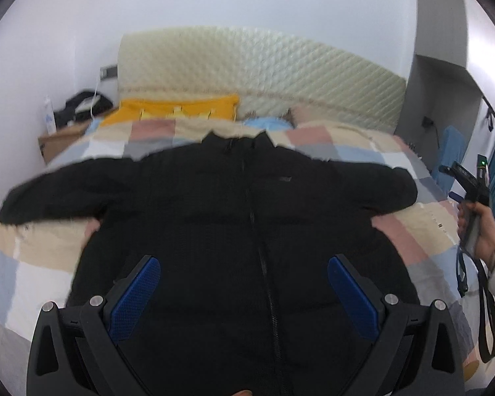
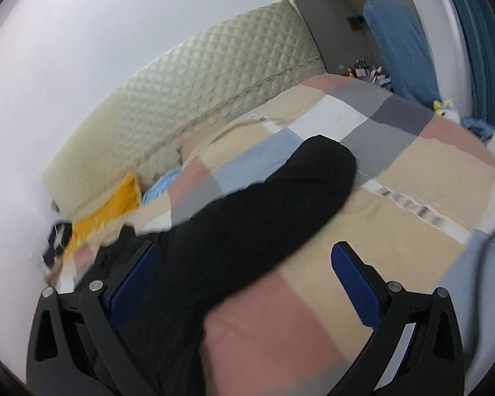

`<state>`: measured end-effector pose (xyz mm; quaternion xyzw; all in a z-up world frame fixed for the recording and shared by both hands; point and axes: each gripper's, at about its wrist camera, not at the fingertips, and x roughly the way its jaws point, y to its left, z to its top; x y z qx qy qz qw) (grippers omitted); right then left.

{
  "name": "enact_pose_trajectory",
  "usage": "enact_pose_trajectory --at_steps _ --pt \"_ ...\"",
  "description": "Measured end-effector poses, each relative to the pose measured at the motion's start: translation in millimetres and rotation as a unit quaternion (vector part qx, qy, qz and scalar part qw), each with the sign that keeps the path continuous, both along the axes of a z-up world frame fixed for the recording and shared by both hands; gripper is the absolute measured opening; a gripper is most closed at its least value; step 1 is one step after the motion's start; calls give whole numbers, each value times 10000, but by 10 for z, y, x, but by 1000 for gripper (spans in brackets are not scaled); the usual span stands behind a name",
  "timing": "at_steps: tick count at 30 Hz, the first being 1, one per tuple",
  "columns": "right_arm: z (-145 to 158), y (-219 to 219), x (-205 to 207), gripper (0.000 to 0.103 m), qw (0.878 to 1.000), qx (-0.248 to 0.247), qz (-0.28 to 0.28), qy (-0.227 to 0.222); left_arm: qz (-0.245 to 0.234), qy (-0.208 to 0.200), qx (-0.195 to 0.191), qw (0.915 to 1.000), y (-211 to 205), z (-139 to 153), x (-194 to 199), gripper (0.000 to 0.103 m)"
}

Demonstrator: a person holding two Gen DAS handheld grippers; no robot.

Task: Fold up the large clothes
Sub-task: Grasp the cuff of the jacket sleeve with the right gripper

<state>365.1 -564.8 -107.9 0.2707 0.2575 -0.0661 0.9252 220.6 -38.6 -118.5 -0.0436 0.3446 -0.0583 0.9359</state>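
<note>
A large black zip-up jacket (image 1: 214,211) lies flat, front up, on a checked bedspread (image 1: 33,264), both sleeves spread out to the sides. My left gripper (image 1: 244,267) hovers open above the jacket's lower body, its blue pads wide apart with nothing between them. In the right wrist view the jacket's right sleeve (image 2: 264,204) runs diagonally across the bedspread (image 2: 396,181). My right gripper (image 2: 246,257) is open over that sleeve's lower part. In the left wrist view a hand holds the right gripper (image 1: 468,181) at the far right, beside the bed.
A quilted cream headboard (image 1: 264,66) backs the bed, with a yellow pillow (image 1: 181,109) and a light blue one (image 1: 267,122) below it. A cardboard box with dark items (image 1: 69,125) stands left of the bed. Blue fabric (image 2: 402,43) and curtains hang at right.
</note>
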Motion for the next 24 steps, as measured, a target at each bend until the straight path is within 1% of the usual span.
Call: enact_pose_trajectory --at_steps 2,4,6,7,8,11,14,17,19,20,21,22,23,24 --pt "-177 -160 276 103 9999 101 -95 97 102 145 38 9998 59 -132 99 103" --pt "-379 -307 556 103 9993 36 -234 290 286 325 101 9990 142 -276 244 103" --pt "-628 -494 879 103 9979 9 -294 582 428 410 129 9982 200 -381 353 103" --pt "-779 -636 1058 103 9962 91 -395 771 514 455 187 9975 214 -440 413 103" --pt "-858 -757 1162 102 9953 196 -520 787 558 489 231 9970 231 -481 452 103" --pt "-1063 -1066 1364 102 9931 598 -866 514 656 557 393 9955 223 -600 592 103" --pt "-1260 -1181 1611 102 9905 553 -1008 753 662 622 466 9948 184 -700 691 103" --pt "-1404 -1204 1771 101 9906 466 -1034 763 682 661 572 9938 129 -790 779 103" --pt "-1442 -1182 1831 90 9923 393 -966 664 684 697 662 9930 95 -835 816 103" --pt "-1452 -1157 1860 75 9933 370 -908 605 681 713 698 9927 82 -853 825 103" --pt "-1456 -1135 1888 64 9939 351 -876 579 690 722 724 9924 72 -864 830 103" --pt "-1457 -1093 1900 61 9944 339 -825 568 690 728 722 9923 64 -866 839 103" --pt "-1454 -1072 1931 53 9947 342 -773 585 667 719 701 9927 57 -862 840 103" --pt "-1434 -1036 1924 41 9953 332 -699 586 644 688 700 9931 46 -854 830 103"
